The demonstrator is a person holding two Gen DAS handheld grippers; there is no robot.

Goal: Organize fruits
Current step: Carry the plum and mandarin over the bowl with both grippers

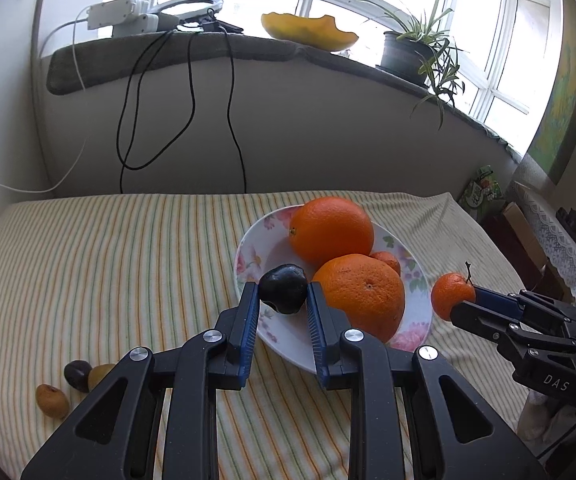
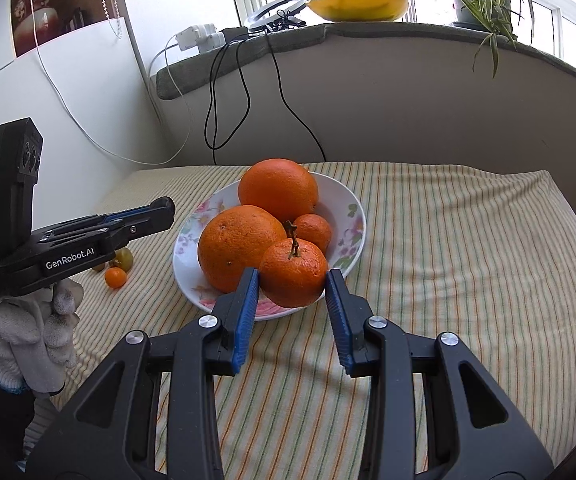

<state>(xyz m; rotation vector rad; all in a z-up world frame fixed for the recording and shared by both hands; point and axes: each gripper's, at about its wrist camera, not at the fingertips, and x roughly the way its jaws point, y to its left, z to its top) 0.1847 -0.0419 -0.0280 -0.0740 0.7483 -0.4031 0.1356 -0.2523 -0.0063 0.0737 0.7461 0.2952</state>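
Note:
My left gripper (image 1: 282,294) is shut on a dark plum (image 1: 282,288), held over the near left rim of a floral bowl (image 1: 248,248). The bowl holds two big oranges (image 1: 329,230) (image 1: 361,294) and a small mandarin (image 1: 387,260). My right gripper (image 2: 292,280) is shut on a stemmed mandarin (image 2: 293,272) at the bowl's (image 2: 347,204) near edge; the left wrist view has this mandarin (image 1: 451,294) just right of the bowl. In the right wrist view the bowl's oranges (image 2: 278,188) (image 2: 238,246) and small mandarin (image 2: 313,230) lie behind it.
Small fruits (image 1: 78,374) (image 1: 52,400) lie on the striped cloth (image 1: 128,260) at the near left; the right wrist view shows some (image 2: 116,277) by the gloved hand (image 2: 28,332). Cables (image 1: 192,100) hang from the sill, which carries a potted plant (image 1: 411,54).

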